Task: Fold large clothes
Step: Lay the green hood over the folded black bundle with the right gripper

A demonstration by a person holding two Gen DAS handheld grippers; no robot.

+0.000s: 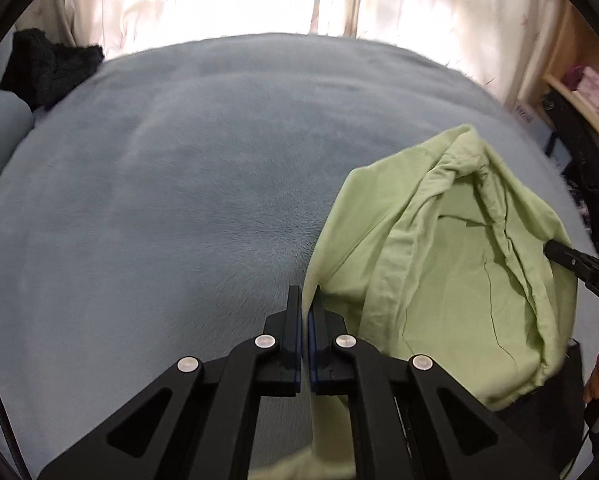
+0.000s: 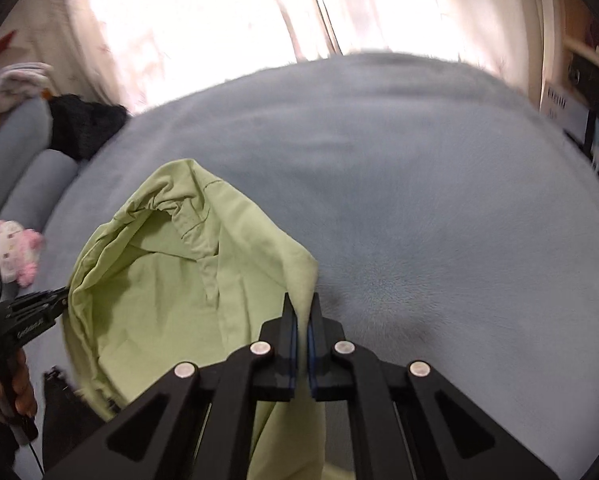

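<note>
In the left wrist view, the left gripper (image 1: 306, 300) is filling the bottom centre of the frame, its jaws pressed together on an edge of the light green garment (image 1: 451, 264). The cloth is hanging from the jaws and spreading to the lower right of the frame, bunched into deep folds with a seamed hem curling through its middle. At the right edge, the right gripper (image 1: 555, 249) is reaching in and touching the far side of the same garment.

In the right wrist view, the right gripper (image 2: 302, 308) is sitting at the bottom centre, its jaws clamped on another edge of the light green garment (image 2: 171, 280), which is draping to the lower left of the frame. The left gripper (image 2: 61, 298) is meeting the cloth at the left edge, with the person's hand (image 2: 13, 388) gripping its handle below.

Beyond the garment, a grey-blue fleece blanket (image 1: 187, 168) is covering the bed across the middle of both views. A pink and white plush toy (image 2: 13, 250) is lying at the left edge of the right wrist view. Farther back, a black knitted item (image 1: 51, 66) is resting in the upper left, and pale floral curtains (image 1: 439, 4) are glowing along the top.
</note>
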